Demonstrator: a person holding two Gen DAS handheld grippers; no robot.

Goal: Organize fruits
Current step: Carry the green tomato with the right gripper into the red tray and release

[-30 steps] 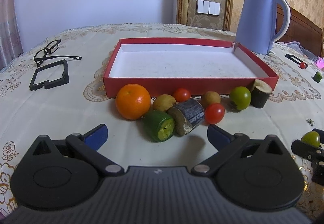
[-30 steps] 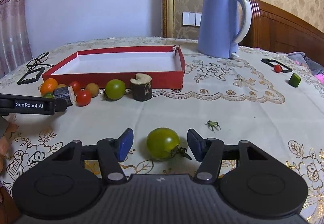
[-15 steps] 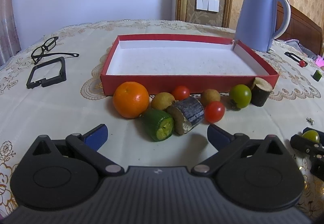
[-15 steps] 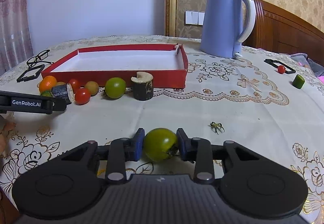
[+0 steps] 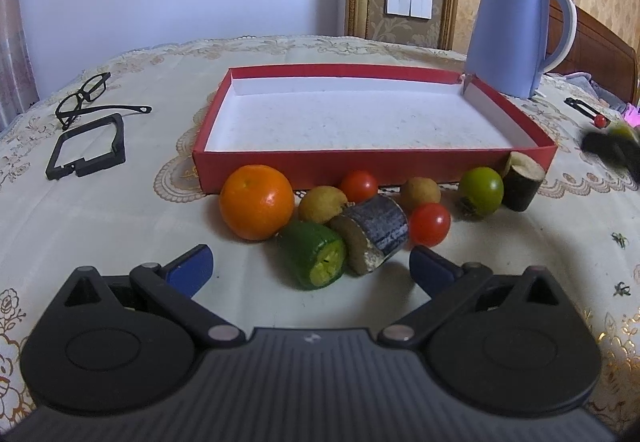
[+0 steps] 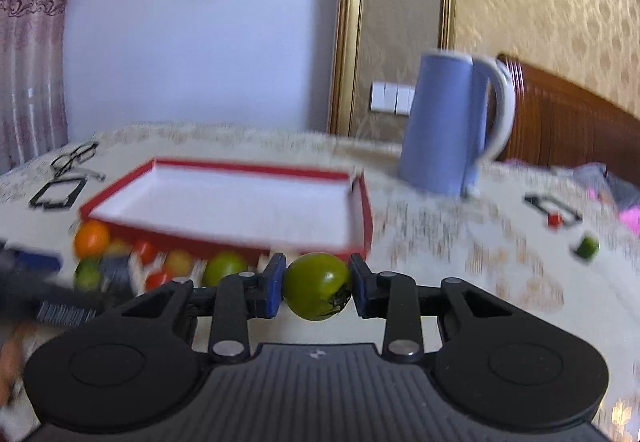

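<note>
A red tray with a white floor stands mid-table; it also shows in the right wrist view. In front of it lie an orange, two red tomatoes, a green tomato, a green cut piece, a dark cut piece and two yellowish fruits. My left gripper is open and empty, just short of the green cut piece. My right gripper is shut on a green tomato and holds it raised in front of the tray's near right corner.
A blue kettle stands behind the tray's right corner. Glasses and a black frame lie at the left. A small red fruit and a green piece lie far right. A wooden headboard is behind.
My right gripper closed on the green tomato and lifted it off the cloth toward the tray; that view is now blurred. My left gripper edged slightly toward the fruits.
</note>
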